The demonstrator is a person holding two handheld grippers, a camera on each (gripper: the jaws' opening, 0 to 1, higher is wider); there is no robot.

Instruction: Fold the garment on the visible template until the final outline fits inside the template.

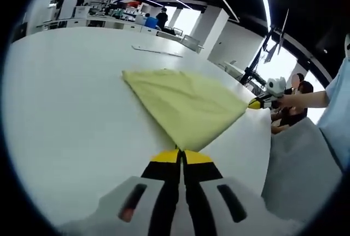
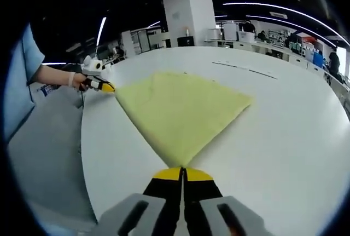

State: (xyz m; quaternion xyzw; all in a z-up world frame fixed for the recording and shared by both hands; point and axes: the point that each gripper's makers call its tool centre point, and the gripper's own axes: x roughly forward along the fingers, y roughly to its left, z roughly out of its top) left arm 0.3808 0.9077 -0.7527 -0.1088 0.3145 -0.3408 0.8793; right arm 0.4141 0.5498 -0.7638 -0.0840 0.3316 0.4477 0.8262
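Garment [image 1: 183, 107] mid-fold on counter [image 1: 65, 110]; left tool [image 1: 181, 153] and right tool [image 2: 182, 170] each clamped on a corner; next, carry both corners across together.

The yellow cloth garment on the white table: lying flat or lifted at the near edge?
Lifted at its near corners: the left gripper and right gripper each pinch one corner of the yellow cloth garment.

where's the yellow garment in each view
Left gripper view: the yellow garment lies mid-frame on the white table, one corner pinched in the left tool at bottom centre.
Right gripper view: garment mid-frame, near corner pinched in the right tool.
Shared landmark: each view shows the opposite tool gripping the garment's side corner.
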